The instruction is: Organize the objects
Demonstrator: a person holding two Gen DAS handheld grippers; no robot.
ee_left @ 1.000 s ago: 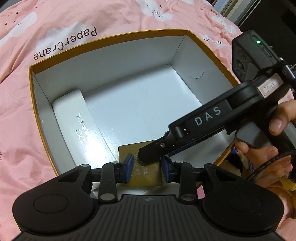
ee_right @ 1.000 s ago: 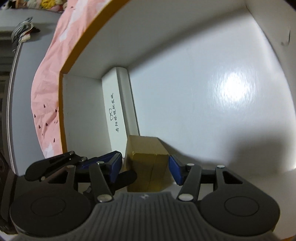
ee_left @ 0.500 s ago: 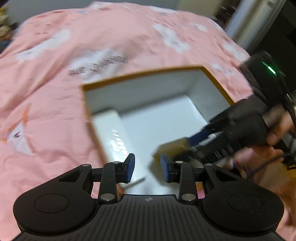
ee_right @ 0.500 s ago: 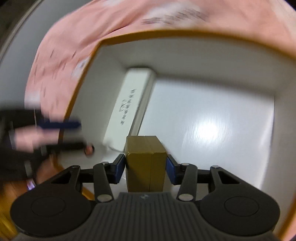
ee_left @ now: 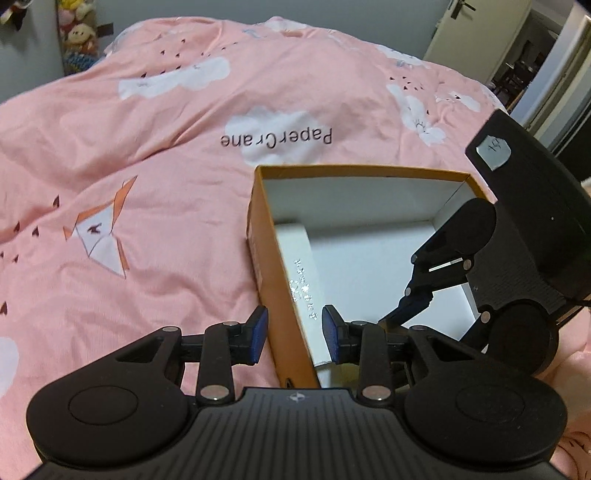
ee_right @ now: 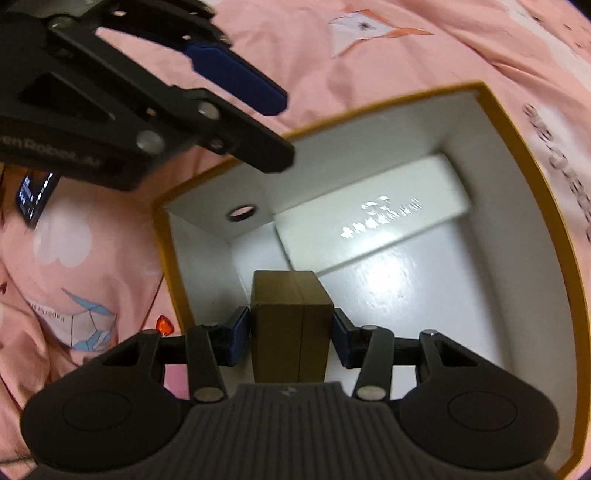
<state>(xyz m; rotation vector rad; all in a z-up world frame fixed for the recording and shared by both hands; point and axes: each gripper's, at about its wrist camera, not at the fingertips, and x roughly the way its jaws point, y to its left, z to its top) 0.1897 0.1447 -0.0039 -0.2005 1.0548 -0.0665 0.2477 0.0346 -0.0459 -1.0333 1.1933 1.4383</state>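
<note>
An orange cardboard box (ee_left: 260, 236) (ee_right: 517, 155) with a white inside lies on the bed. A long white case (ee_left: 301, 266) (ee_right: 369, 225) rests along one inner wall. A small brown carton (ee_right: 291, 317) hangs over the box floor near a corner. My right gripper (ee_right: 291, 332) points steeply down and is shut on it, both blue pads against its sides. My left gripper (ee_left: 294, 336) (ee_right: 284, 131) hovers above the box's side wall. Its jaws are opening slightly and hold nothing. The right gripper's black housing (ee_left: 524, 236) hides the carton in the left wrist view.
A pink duvet (ee_left: 155, 206) printed with clouds and paper cranes surrounds the box. Plush toys (ee_left: 77, 33) sit at the far left and a doorway (ee_left: 517, 70) at the far right. A finger hole (ee_right: 242, 213) pierces one box wall. A small red heart (ee_right: 164, 326) lies beside the box.
The left gripper let go of the brown carton and drew back up out of the box. The right gripper shut on the carton, rolled round and lifted it.
</note>
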